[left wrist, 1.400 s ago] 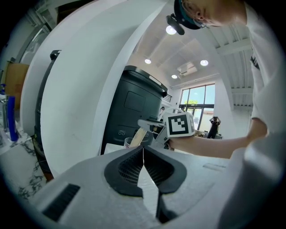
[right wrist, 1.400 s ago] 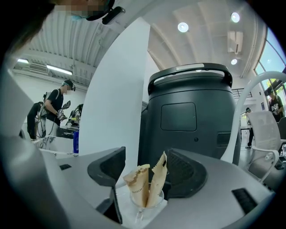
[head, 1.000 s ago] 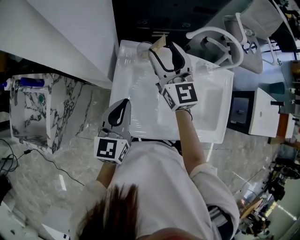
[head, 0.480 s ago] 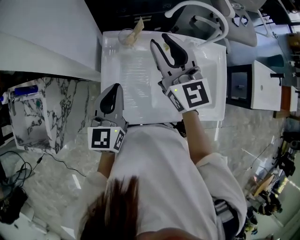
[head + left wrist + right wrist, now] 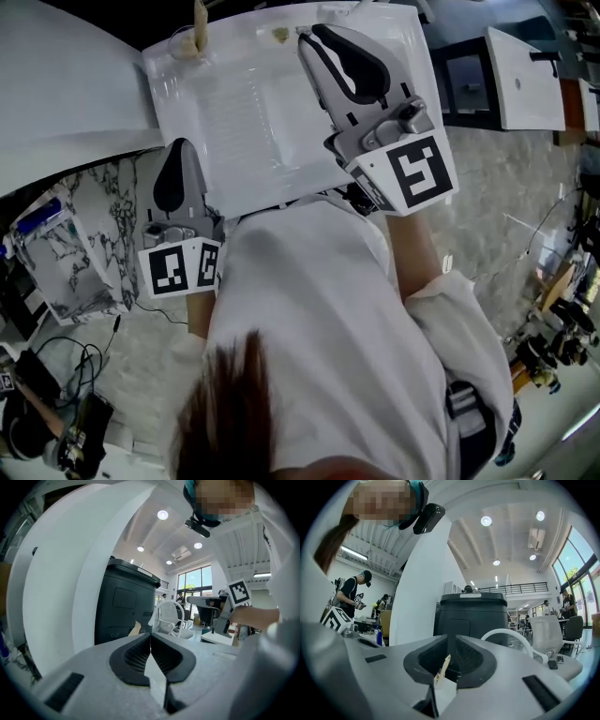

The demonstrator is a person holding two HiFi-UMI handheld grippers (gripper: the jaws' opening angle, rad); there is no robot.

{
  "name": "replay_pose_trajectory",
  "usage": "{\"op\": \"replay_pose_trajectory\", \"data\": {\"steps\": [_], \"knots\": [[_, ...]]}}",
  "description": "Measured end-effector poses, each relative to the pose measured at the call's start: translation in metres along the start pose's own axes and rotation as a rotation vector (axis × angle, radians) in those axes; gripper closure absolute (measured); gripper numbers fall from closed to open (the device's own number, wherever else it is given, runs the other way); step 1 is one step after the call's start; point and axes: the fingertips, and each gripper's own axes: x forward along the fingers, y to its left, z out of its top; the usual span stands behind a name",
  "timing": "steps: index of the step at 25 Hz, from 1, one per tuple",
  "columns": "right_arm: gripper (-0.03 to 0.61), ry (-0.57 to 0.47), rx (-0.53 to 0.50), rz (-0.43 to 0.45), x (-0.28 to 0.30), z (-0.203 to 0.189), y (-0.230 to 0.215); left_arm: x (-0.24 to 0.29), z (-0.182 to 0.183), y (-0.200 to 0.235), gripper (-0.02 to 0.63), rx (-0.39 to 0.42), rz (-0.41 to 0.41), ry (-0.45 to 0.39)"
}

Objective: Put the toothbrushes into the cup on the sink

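Observation:
A clear cup (image 5: 187,45) stands at the far left corner of the white sink top (image 5: 244,112), with a beige toothbrush (image 5: 200,21) sticking up out of it. My right gripper (image 5: 307,37) hangs over the sink, to the right of the cup and apart from it. Its jaws have just been closing and hold nothing. In the right gripper view the right gripper (image 5: 448,639) has its pads together, and the toothbrush (image 5: 442,667) shows small in the distance. My left gripper (image 5: 180,145) is shut and empty, off the sink's left edge. The left gripper view shows the left gripper (image 5: 150,637) with its pads meeting.
A marble-patterned cabinet (image 5: 75,253) with a blue bottle (image 5: 37,217) stands left of the sink, under a white wall panel (image 5: 56,94). Behind the sink are a black bin (image 5: 471,616), the curved white faucet (image 5: 511,637) and a white chair (image 5: 553,630).
The right gripper has drawn back from the cup toward the person and its jaws have closed, leaving the toothbrush in the cup. The left gripper has lifted a little.

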Motion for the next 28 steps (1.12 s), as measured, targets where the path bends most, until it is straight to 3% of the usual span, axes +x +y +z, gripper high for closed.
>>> {"op": "replay_pose_trajectory", "data": {"steps": [13, 28], "knots": [[0.548, 0.06, 0.05, -0.126, -0.088, -0.004, -0.023, 0.003, 0.013, -0.018, 0.598, 0.024, -0.041, -0.001], [0.558, 0.208, 0.14, -0.15, -0.116, -0.072, -0.011, -0.008, 0.002, -0.018, 0.598, -0.006, -0.028, 0.012]]}}
